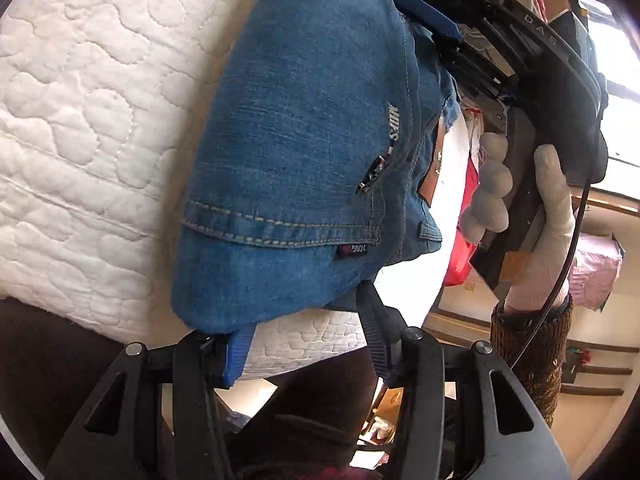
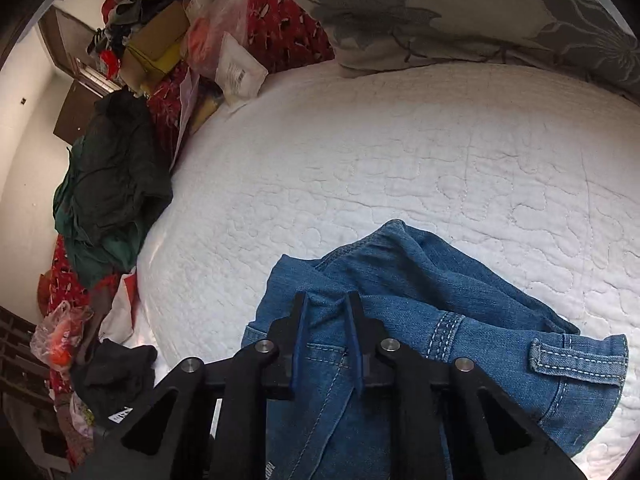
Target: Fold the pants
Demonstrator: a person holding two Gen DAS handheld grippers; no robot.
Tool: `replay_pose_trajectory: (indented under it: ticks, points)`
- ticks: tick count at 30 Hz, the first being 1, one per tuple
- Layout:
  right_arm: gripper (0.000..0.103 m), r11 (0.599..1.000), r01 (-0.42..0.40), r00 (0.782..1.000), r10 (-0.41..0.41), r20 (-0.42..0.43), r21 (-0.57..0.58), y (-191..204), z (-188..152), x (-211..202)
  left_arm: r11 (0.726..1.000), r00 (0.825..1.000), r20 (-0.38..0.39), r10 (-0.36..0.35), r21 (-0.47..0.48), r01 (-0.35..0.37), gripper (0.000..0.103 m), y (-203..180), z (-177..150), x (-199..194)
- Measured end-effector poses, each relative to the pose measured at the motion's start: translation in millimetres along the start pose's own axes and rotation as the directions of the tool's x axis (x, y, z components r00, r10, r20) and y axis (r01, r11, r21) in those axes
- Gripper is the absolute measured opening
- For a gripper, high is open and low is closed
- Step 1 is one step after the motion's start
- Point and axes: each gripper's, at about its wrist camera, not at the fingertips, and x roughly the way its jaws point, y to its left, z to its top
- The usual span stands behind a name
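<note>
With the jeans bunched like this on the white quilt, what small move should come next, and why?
Probably draw the left gripper away from the right gripper to pull the denim taut. The jeans lie bunched on the quilt, each gripper's fingers have denim between them, so stretching should flatten the wrinkles before a fold.

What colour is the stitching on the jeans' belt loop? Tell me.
Pale whitish stitching on the blue belt loop, clearest in the right wrist view.

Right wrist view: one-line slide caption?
Right gripper jaws pinching a fold of the blue jeans over the white quilted bed.
</note>
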Motion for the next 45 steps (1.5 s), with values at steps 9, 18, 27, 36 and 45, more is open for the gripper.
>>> replay_pose_trajectory:
  ticks: [9, 18, 27, 36, 45]
  points:
    - [0.053, 0.988, 0.090, 0.985, -0.107, 0.134, 0.127, -35.2, -92.0, -116.2, 1.000, 0.997, 0.083, -0.005, 0.015, 0.004, 0.052, 10.8, -14.8, -38.7]
    - [0.038, 0.936, 0.072, 0.990, -0.109, 0.088, 0.346, -79.0, -174.0, -94.2, 0.992, 0.992, 0.026, 0.121, -0.024, -0.120, 0.052, -1.8, 12.3, -16.3]
    - [0.018, 0.892, -0.104, 0.993, 0.066, 0.101, 0.440, -72.0, -218.7, -82.7, 0.976, 0.984, 0.009, 0.178, -0.129, -0.175, 0.048, 26.8, 17.3, -17.9]
    - [0.044, 0.939, -0.027, 0.962, -0.069, 0.263, 0.344, -60.5, -177.7, -160.1, 0.994, 0.996, 0.023, 0.086, 0.065, -0.087, 0.049, -5.1, -19.0, -57.2]
    - [0.044, 0.994, -0.040, 0.975, 0.016, 0.220, 0.106, 3.8, -62.7, -77.9, 0.970, 0.975, 0.124, 0.184, 0.136, -0.200, 0.049, -36.5, 23.4, -29.5]
